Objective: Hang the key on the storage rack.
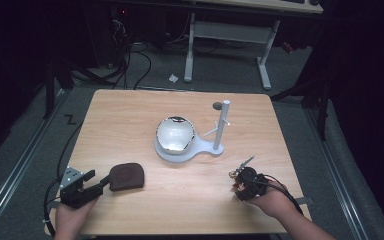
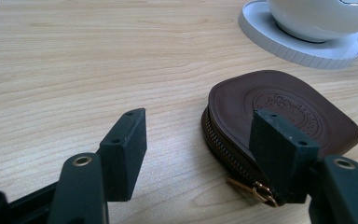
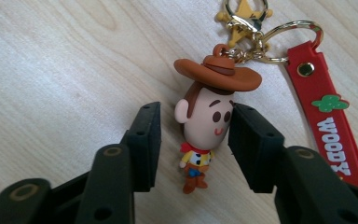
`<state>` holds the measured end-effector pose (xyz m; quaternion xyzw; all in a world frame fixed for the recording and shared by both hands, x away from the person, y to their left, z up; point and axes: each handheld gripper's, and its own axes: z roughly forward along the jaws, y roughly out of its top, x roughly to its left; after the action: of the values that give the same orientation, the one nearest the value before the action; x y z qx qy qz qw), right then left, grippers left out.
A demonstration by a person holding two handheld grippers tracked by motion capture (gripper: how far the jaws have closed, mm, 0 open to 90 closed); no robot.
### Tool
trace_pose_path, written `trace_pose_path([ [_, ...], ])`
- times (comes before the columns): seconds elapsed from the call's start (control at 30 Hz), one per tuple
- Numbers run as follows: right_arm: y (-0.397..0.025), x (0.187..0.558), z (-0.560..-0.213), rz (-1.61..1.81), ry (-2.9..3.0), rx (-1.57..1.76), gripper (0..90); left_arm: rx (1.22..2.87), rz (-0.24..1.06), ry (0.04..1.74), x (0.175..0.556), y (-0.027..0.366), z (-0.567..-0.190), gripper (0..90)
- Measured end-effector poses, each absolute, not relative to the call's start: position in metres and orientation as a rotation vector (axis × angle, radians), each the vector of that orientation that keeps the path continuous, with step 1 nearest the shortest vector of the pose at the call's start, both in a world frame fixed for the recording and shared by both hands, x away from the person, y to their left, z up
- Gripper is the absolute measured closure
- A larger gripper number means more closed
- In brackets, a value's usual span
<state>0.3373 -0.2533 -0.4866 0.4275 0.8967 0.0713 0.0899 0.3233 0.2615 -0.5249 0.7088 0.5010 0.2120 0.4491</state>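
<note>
Left gripper [image 2: 198, 144], jaws wide apart, at the near-left edge of the brown zip pouch [image 2: 279, 116], its right jaw over the zipper side and nothing held. Right gripper [image 3: 193, 140], jaws open around a cowboy keyring figure [image 3: 205, 121] lying on the table [image 1: 130, 110], gripping nothing. The pouch lies near-left of the white stand [image 1: 215, 147] carrying a bowl [image 1: 175, 134]; the keyring near-right of it

"WOODY" on red strap [image 3: 328, 116], pouch [image 2: 284, 112] embossing unreadable
</note>
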Motion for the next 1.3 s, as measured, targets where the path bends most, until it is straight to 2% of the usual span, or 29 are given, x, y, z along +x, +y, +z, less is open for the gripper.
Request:
trace_pose_path([
  [0.27, -0.253, 0.341, -0.49, 0.216, 2.67, 1.266, 64.2, 1.755, 0.522, 1.24, 0.324, 0.262, -0.525, 37.2],
  [0.83, -0.257, 0.344, -0.491, 0.231, 2.678, 1.31, 66.0, 1.762, 0.519, 1.24, 0.324, 0.261, -0.526, 37.3],
  [1.3, -0.278, 0.342, -0.453, 0.29, 2.698, 1.36, 66.2, 1.759, 0.518, 1.243, 0.324, 0.261, -0.527, 37.5],
])
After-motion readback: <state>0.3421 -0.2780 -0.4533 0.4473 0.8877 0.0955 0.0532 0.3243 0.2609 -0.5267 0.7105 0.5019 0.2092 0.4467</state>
